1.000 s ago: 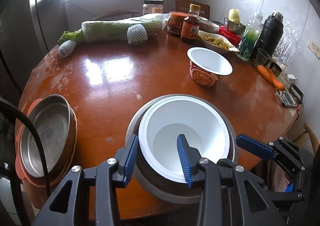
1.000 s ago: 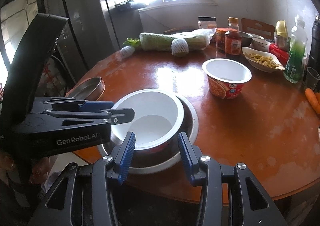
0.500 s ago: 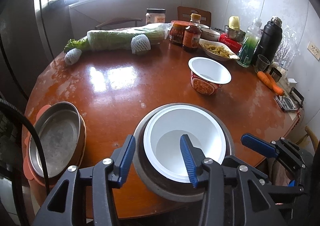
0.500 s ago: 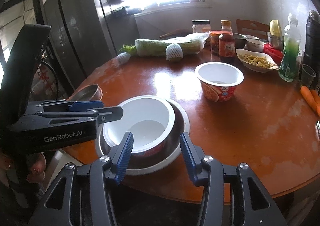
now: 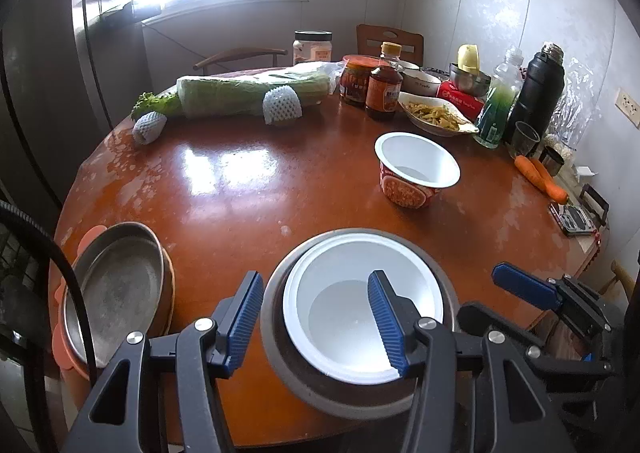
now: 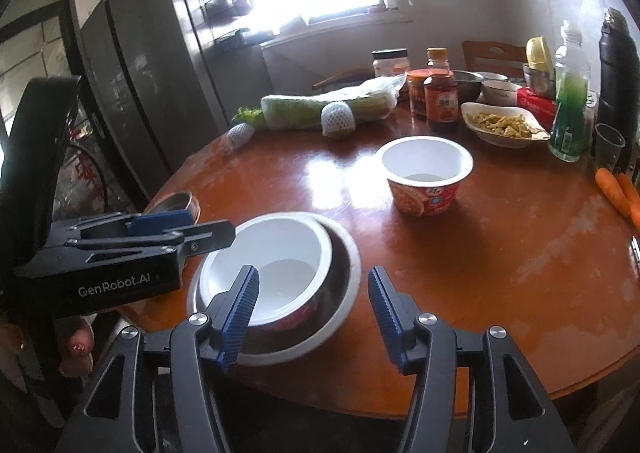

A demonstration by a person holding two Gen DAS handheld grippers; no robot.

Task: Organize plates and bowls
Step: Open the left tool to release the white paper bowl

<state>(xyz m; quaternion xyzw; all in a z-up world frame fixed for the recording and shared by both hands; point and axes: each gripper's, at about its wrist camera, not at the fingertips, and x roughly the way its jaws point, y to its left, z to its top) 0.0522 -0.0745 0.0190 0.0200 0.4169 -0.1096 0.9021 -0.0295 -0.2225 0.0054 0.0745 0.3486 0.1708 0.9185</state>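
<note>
From my feed, the round brown tabletop point(image 5: 248, 189) carries a long wrapped cabbage point(image 5: 252, 97) along its far side, with two foam-netted fruits point(image 5: 282, 107) beside it. Further right I see a sauce bottle point(image 5: 384, 87), a red-lidded jar point(image 5: 357, 81), a green drink bottle point(image 5: 498, 105), a black flask point(image 5: 538, 93) and two carrots point(image 5: 540, 177) near the edge.
</note>
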